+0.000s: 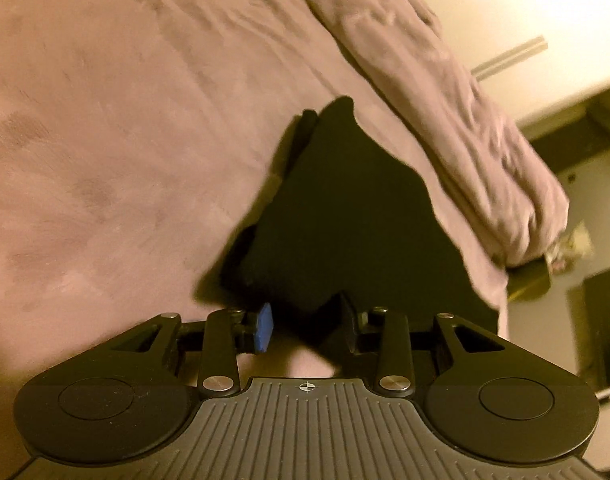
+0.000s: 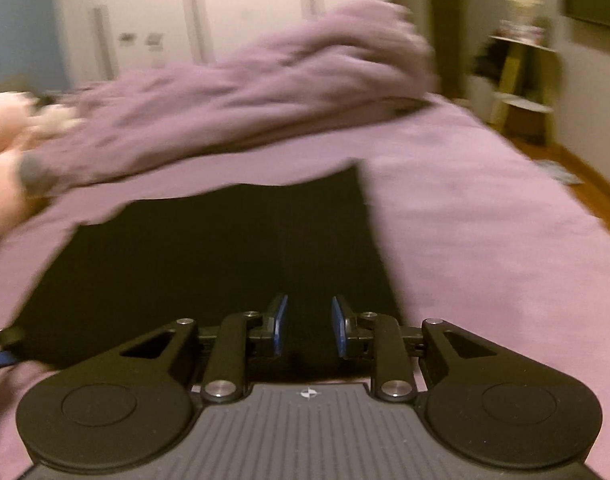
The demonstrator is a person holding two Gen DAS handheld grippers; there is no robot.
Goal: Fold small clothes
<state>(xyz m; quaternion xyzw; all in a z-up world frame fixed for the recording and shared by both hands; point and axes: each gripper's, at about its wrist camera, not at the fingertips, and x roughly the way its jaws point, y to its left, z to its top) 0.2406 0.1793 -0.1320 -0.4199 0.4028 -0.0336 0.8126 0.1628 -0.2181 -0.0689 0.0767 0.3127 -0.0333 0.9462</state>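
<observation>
In the left wrist view, a black garment [image 1: 345,216] lies on the pink bedsheet [image 1: 105,140], near the edge of the bed, with a bunched pink blanket [image 1: 445,92] just beyond it. The garment looks peaked and uneven here, rising to a point at its far end, which suggests part of it is lifted or doubled over rather than lying flat. The left gripper [image 1: 307,326] sits at the garment's near edge. Its jaws stand moderately apart, and a tongue of the black cloth dips down into the gap between them. Whether the fingers actually pinch that cloth cannot be told; the gap looks too wide for a firm hold.

In the right wrist view, the same garment [image 2: 209,256] spreads flat and broad across the sheet [image 2: 485,240], its far edge roughly straight, probably laid out so a fold can be made cleanly. The blanket [image 2: 245,92] is heaped behind it, blurred, and something pale pink and soft [image 2: 3,156] sits at the far left, too smeared to name. The right gripper [image 2: 308,326] hovers at the garment's near edge with its jaws partly open, the blue pads [image 2: 280,320] facing each other across a clear gap. Black cloth shows between them, but nothing appears clamped. The placement suggests a grab at that near edge.
</observation>
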